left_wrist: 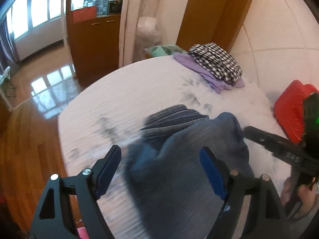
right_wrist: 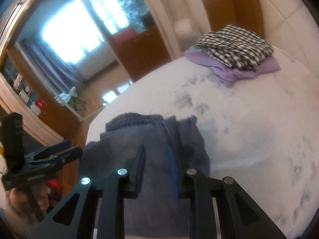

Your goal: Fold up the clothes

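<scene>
The jeans [left_wrist: 179, 159] lie on the bed [left_wrist: 129, 83] beneath the left claw [left_wrist: 159, 159], spread wide. The right claw [right_wrist: 157, 159] hovers narrowly parted above them; whether it grips denim, I cannot tell.

Your left claw [left_wrist: 159, 171] stands with its two blue-padded fingers [left_wrist: 212, 171] spread wide apart. Your right claw [right_wrist: 157, 171] has its fingers [right_wrist: 139, 165] closer together, a gap left between them. Each hand [right_wrist: 26, 197] grips its tool's handle low at the frame edge, the two claws side by side.

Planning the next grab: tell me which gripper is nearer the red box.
Right. In the left wrist view the right gripper reaches in right beside the red box; the left gripper sits further off, over the jeans.
</scene>
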Available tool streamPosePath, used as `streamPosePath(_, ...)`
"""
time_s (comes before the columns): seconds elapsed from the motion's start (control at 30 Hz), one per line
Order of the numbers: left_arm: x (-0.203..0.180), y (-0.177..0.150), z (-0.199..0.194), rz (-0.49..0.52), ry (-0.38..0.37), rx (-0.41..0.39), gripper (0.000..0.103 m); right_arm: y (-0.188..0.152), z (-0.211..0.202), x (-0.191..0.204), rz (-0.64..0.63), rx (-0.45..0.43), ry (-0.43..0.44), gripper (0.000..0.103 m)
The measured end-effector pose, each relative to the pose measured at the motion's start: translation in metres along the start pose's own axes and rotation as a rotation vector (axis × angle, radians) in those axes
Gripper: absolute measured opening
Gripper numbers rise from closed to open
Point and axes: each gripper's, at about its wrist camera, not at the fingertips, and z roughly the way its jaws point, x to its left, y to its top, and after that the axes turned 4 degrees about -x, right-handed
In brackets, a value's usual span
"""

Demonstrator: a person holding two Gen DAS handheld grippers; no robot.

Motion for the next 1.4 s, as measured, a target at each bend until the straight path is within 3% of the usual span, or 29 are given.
streamPosePath(0.13,-0.006,-0.008,0.048,0.031,0.084,0.028,0.081,0.009,0.036,-0.004,0.01,0.046,0.012,0.023)
streamPosePath(0.2,-0.002,-0.01,0.071,0.023,0.11,0.047,0.087,0.01,0.056,-0.012,0.03,0.085,-0.024,0.023)
streamPosePath(0.27,0.005,-0.01,0.086,0.0,0.12,0.05,0.103,0.007,0.077,-0.021,0.06,0.134,-0.055,0.023)
streamPosePath(0.5,0.002,-0.007,0.087,0.041,0.107,0.032,0.103,0.0,0.097,-0.041,0.165,0.178,-0.031,0.024)
streamPosePath(0.57,0.002,-0.005,0.073,0.057,0.087,0.047,0.103,0.002,0.085,-0.036,0.165,0.17,-0.05,0.026)
streamPosePath(0.63,0.004,-0.005,0.049,0.061,0.05,0.045,0.103,0.002,0.061,-0.033,0.169,0.114,-0.041,0.041)
streamPosePath(0.77,0.012,-0.022,-0.003,0.012,-0.031,0.026,0.103,-0.016,0.0,-0.025,0.14,0.021,-0.051,0.053)
streamPosePath(0.83,0.012,-0.038,-0.016,-0.02,-0.055,0.04,0.103,-0.031,-0.024,-0.025,0.136,0.001,-0.083,0.074)
streamPosePath(0.93,-0.001,-0.065,-0.023,0.008,-0.069,0.049,0.103,-0.061,-0.047,-0.025,0.144,-0.013,-0.118,0.074)
streamPosePath(0.97,-0.007,-0.073,-0.021,0.037,-0.066,0.061,0.103,-0.069,-0.052,-0.025,0.147,-0.023,-0.113,0.073)
streamPosePath(1.0,-0.012,-0.08,-0.02,0.06,-0.065,0.07,0.103,-0.076,-0.056,-0.024,0.149,-0.028,-0.108,0.063)
streamPosePath(1.03,-0.017,-0.09,-0.017,0.079,-0.06,0.081,0.103,-0.082,-0.056,-0.022,0.144,-0.024,-0.094,0.045)
streamPosePath(1.1,-0.025,-0.106,-0.008,0.094,-0.053,0.108,0.103,-0.091,-0.052,-0.014,0.123,-0.004,-0.048,0.03)
streamPosePath(1.2,-0.029,-0.128,0.013,0.12,0.015,0.151,0.103,-0.1,-0.032,-0.01,0.091,0.064,-0.051,0.026)
streamPosePath(1.23,-0.028,-0.132,0.018,0.12,0.022,0.152,0.103,-0.103,-0.025,-0.016,0.103,0.089,-0.068,0.017)
streamPosePath(1.27,-0.027,-0.135,0.021,0.12,0.028,0.15,0.103,-0.107,-0.018,-0.022,0.115,0.114,-0.085,0.014)
streamPosePath(1.4,-0.032,-0.135,-0.003,0.121,0.038,0.095,0.103,-0.108,-0.02,-0.028,0.132,0.125,-0.108,0.009)
